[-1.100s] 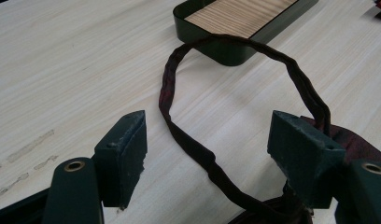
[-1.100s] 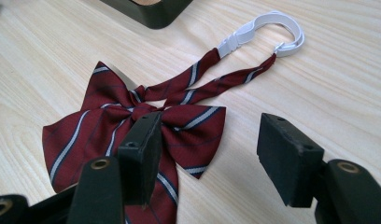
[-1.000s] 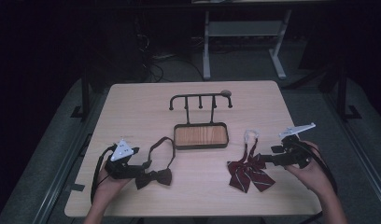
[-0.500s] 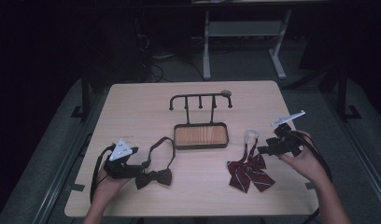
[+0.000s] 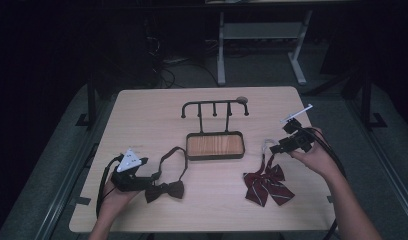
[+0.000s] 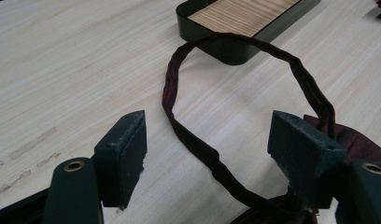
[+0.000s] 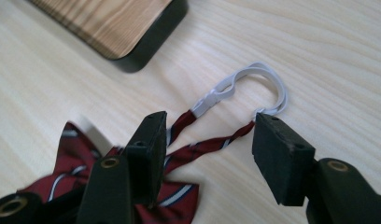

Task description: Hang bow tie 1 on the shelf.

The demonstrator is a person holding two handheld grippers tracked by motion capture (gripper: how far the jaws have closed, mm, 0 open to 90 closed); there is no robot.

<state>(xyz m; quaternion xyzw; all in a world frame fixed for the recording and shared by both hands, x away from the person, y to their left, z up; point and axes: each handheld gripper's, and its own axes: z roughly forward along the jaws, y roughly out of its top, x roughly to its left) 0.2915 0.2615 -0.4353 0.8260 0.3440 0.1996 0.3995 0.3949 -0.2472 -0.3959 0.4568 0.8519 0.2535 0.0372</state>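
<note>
Two bow ties on the desk (image 5: pixel 142 107), one hook stand, two grippers. The striped red bow tie (image 5: pixel 266 181) lies flat just right of and below the stand's tray (image 5: pixel 215 146), its twisted strap ending in a white elastic loop (image 7: pixel 254 84) that points up toward the tray's right corner. The right gripper (image 5: pixel 278 148) hovers over that strap; its fingers (image 7: pixel 146 149) have just been closing a little yet stand wide apart, strap between them, pads not touching it, nothing held. The dark bow tie (image 5: pixel 164 190) lies left of and below the tray, its strap loop (image 6: pixel 235 93) reaching up to touch the tray's near corner. The left gripper (image 5: pixel 153 176) rests low by the knot, fingers (image 6: pixel 123 154) wide open with the strap running between them, gripping nothing. Risk, as I judge it: the thin elastic may slip out of a closing pinch or stretch and snap back, dragging the tie; a lift off-centre could snag the loop on the tray rim instead of the rack's four hooks (image 5: pixel 215 106).
</note>
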